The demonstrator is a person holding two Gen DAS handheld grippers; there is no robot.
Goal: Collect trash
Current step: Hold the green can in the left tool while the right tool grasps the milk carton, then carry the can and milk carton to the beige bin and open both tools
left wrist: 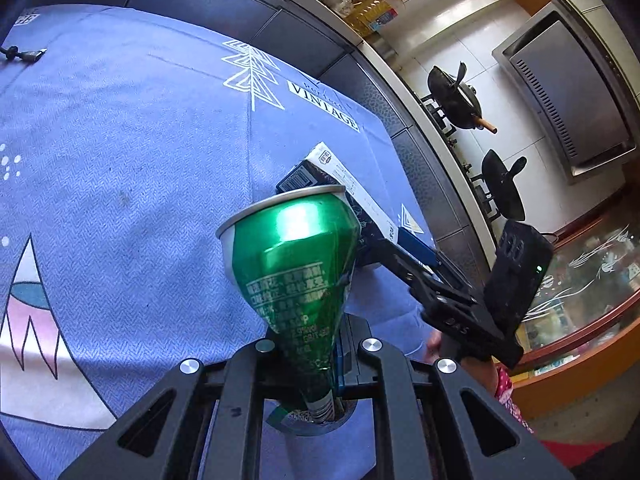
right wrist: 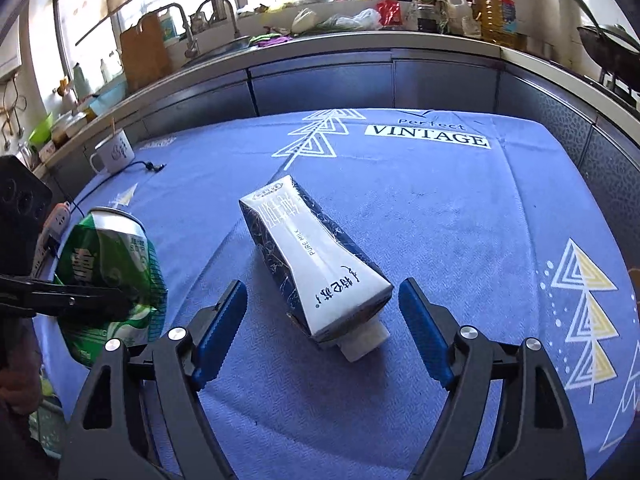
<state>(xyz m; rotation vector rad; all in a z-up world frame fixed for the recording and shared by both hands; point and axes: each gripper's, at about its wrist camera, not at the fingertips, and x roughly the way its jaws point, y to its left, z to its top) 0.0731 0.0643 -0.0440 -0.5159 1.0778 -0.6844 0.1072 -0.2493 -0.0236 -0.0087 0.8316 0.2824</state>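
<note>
On the blue cloth [right wrist: 440,220], our left gripper [left wrist: 320,360] squeezes the green can [left wrist: 292,256]; our right gripper [right wrist: 324,312], fingers wide apart, reaches the milk carton [right wrist: 308,248].

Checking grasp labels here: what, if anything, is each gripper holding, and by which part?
The left gripper pinches the crushed green can across its flattened lower body. The right gripper holds nothing; its open jaws flank the milk carton.

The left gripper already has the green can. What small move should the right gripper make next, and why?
Probably ease the right gripper forward a little and close it on the milk carton. Its jaws stand open on either side of the carton's near, capped end, not touching it, and the carton lies flat on the blue tablecloth. The left gripper is shut on the crushed green can, so it is occupied.
</note>
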